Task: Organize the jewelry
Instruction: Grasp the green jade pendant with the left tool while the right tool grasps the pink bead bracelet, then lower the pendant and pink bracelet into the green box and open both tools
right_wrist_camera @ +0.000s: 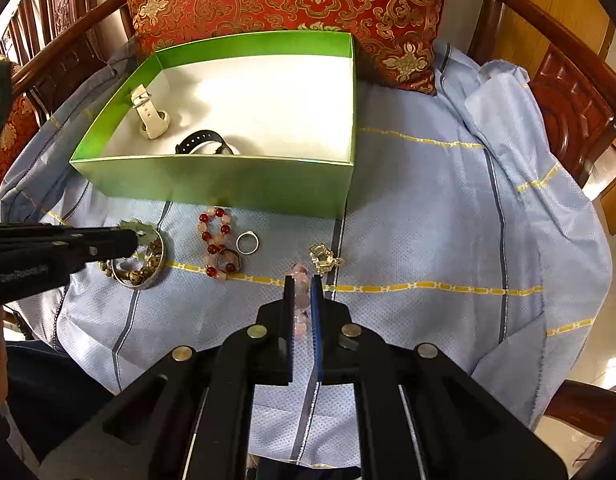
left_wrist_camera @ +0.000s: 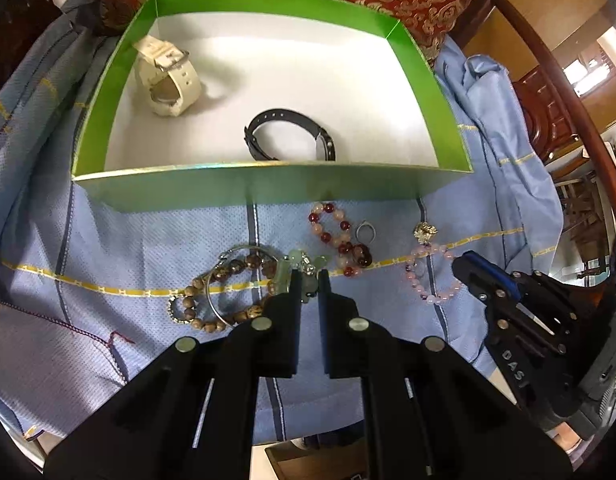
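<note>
left wrist view: left gripper is low over the pile on the blue cloth, jaws narrowed around a pale green jade piece that sits tangled w/ the wooden bead bracelet and silver bangle; looks pinched but can't tell if it's gripping firmly. right gripper has its jaws pressed close on the pink bead bracelet, which is on the cloth just in front of the green box. box already holds a white watch and black watch. red bead bracelet, silver ring and gold charm lie loose on the cloth btwn the two grippers. step in hand, i'd say: picking up both pieces. next move prob needs a clean lift over the box's near wall, w/o dragging the tangled beads along.
</note>
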Tool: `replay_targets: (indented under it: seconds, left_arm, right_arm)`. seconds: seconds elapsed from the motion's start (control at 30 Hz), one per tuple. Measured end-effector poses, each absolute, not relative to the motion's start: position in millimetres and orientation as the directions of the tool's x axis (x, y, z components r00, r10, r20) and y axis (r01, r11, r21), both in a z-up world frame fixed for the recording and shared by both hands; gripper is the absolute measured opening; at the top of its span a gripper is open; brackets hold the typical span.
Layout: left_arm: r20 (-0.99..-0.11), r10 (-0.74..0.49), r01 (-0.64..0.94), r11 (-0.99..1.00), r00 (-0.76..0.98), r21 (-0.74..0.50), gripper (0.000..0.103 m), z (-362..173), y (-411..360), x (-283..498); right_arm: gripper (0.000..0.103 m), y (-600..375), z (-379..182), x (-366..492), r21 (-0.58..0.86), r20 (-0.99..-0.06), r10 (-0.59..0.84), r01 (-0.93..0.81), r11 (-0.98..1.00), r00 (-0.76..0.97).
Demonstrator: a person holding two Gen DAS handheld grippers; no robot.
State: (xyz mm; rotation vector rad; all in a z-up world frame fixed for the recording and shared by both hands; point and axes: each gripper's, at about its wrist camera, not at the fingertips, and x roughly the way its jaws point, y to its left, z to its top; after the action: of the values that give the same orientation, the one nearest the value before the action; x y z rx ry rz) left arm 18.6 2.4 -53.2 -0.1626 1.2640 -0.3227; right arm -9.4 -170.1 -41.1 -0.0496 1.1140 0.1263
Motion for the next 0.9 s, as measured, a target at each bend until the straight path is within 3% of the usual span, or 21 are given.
replay_targets:
  seconds: [0.43,0.63,0.9]
  left_arm:
    - [-0.867,-0.211,0.154,0.976,0.452,-0.157,0.008,-14.0,7.5,8.5]
    - [-0.873,-0.179,0.143,0.982,0.453,-0.127,0.008,-15.1,9.6,10.1]
    - [-0.827,-0.284,0.157,0.959,0.485,-0.237,0.008,17.4,28.9,36.8]
  right_arm:
    - [0.008,-157.1,-8.2,-11.8,0.019,-0.860,0.096,-0.156,0.988,0.502]
    - [0.008,-145.2,-8.7,-10.6,0.000,-0.860,0.093,-0.183,0.983,0.501]
    - [0.008,-135.7,23.0,-7.0,0.021,-0.823,0.144,-0.224,0.974,0.550]
